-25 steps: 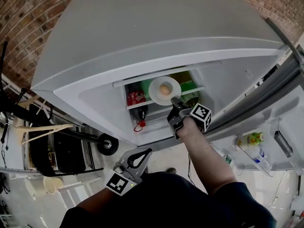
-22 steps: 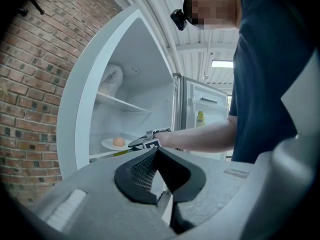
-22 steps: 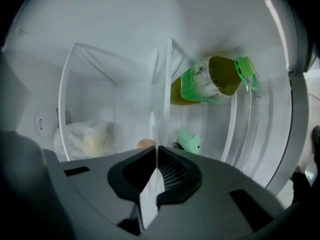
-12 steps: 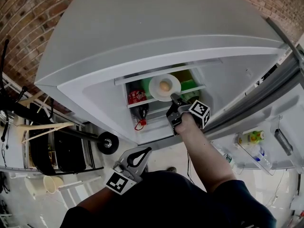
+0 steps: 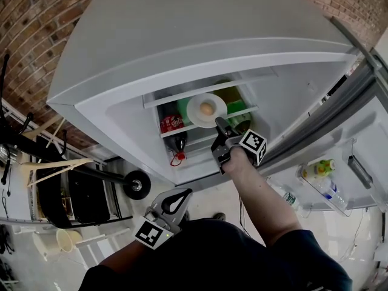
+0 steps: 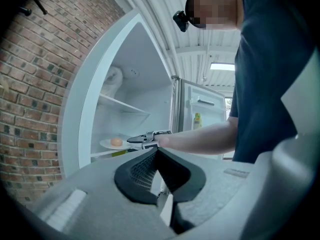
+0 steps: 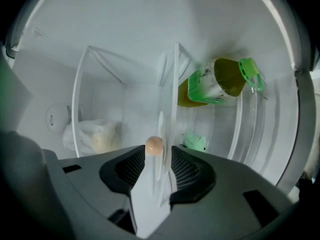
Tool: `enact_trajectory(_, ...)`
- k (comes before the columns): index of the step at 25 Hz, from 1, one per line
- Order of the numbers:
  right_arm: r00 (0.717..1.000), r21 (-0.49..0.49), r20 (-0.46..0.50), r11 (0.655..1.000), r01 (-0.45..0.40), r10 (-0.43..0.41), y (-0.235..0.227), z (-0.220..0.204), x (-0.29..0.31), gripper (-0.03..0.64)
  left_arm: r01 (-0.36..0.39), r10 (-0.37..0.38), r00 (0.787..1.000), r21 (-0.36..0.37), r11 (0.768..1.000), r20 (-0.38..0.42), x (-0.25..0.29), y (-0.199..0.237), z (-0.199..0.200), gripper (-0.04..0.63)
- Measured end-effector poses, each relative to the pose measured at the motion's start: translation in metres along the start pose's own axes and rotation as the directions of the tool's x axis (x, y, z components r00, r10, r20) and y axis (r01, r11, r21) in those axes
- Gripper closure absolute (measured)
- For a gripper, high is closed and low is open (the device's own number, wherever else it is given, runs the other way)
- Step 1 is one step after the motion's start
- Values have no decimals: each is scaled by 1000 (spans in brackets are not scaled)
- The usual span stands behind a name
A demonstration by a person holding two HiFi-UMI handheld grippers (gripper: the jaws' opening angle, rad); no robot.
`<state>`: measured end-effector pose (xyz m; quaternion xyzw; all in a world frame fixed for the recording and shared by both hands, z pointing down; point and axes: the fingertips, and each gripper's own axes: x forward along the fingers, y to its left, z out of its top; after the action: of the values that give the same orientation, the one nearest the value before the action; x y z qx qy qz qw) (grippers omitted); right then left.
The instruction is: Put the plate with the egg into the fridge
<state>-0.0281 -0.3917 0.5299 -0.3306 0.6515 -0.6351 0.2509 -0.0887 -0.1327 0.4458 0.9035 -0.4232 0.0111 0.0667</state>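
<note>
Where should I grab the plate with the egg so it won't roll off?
Pinch the plate by its thin rim on the side facing the fridge opening, coming in level from the front. The egg sits loose in the middle, so keep it flat. The right tongs, opening now, straddle that same edge.

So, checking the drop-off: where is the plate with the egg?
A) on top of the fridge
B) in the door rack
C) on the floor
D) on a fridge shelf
D: the plate, egg on it, rests on the shelf inside the open fridge.
</note>
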Motion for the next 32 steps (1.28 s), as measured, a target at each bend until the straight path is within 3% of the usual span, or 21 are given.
enact_trajectory(8,999,-59,-33,998,-13,11,0,-23,-48,455,62,-62,998,14,998,11,4,-10,3,592)
enact_trajectory(17,994,-249,-112,968,-39,11,-16,-54,-118,483,130,-131,991,18,991,24,11,-23,8,592)
enact_trajectory(20,989,-329,-141,941,-79,34,-7,-65,-136,513,151,-151,988,22,988,15,15,-26,8,592)
enact_trajectory(25,971,-510,-226,841,-182,73,21,-92,-161,579,181,-181,983,23,983,8,20,-32,11,592)
enact_trajectory(32,949,-755,-308,590,-287,67,58,-120,-188,598,214,-214,977,42,976,-7,25,-40,13,592)
